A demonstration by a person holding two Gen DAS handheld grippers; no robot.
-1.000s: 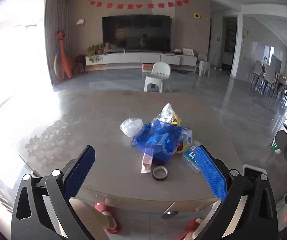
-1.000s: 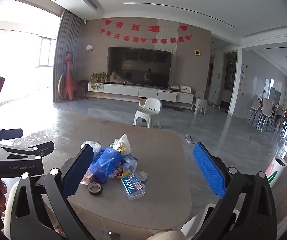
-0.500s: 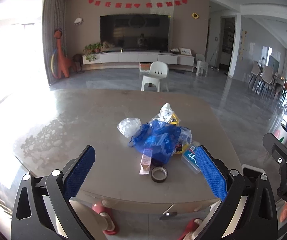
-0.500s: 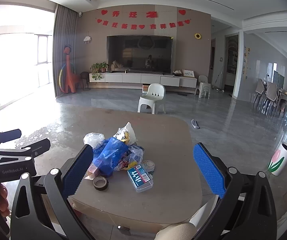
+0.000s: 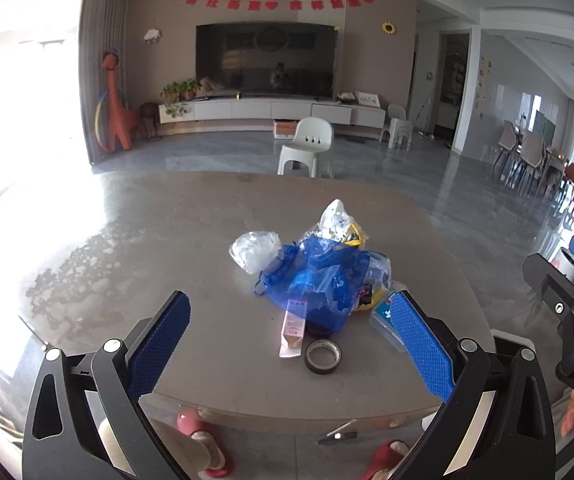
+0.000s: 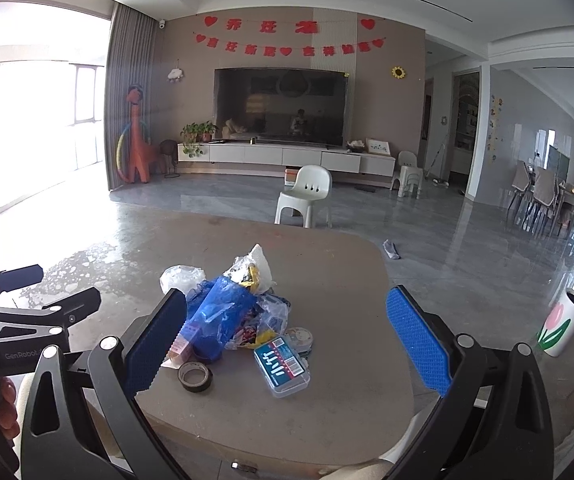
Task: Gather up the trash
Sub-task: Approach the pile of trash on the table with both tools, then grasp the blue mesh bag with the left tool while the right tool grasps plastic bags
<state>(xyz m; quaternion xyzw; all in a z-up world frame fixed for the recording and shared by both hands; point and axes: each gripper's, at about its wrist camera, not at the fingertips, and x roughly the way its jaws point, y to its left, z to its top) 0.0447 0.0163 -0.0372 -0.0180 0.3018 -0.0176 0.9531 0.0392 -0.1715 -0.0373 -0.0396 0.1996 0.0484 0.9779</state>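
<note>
A heap of trash lies near the front of the grey table: a blue plastic bag, a clear crumpled bag, a crinkled wrapper, a pink carton, a roll of dark tape and a clear plastic box with a blue label. My left gripper is open and empty, held before the table's front edge. My right gripper is open and empty, with the box and tape between its fingers in view.
A white plastic chair stands beyond the table. A white bin with a tulip print stands on the floor at the right. A TV wall, an orange giraffe toy and dining chairs are farther off. The table's front edge is near.
Both grippers have come closer to the table and tilted down a little, so the trash heap looks larger and more central. Both stay open.
</note>
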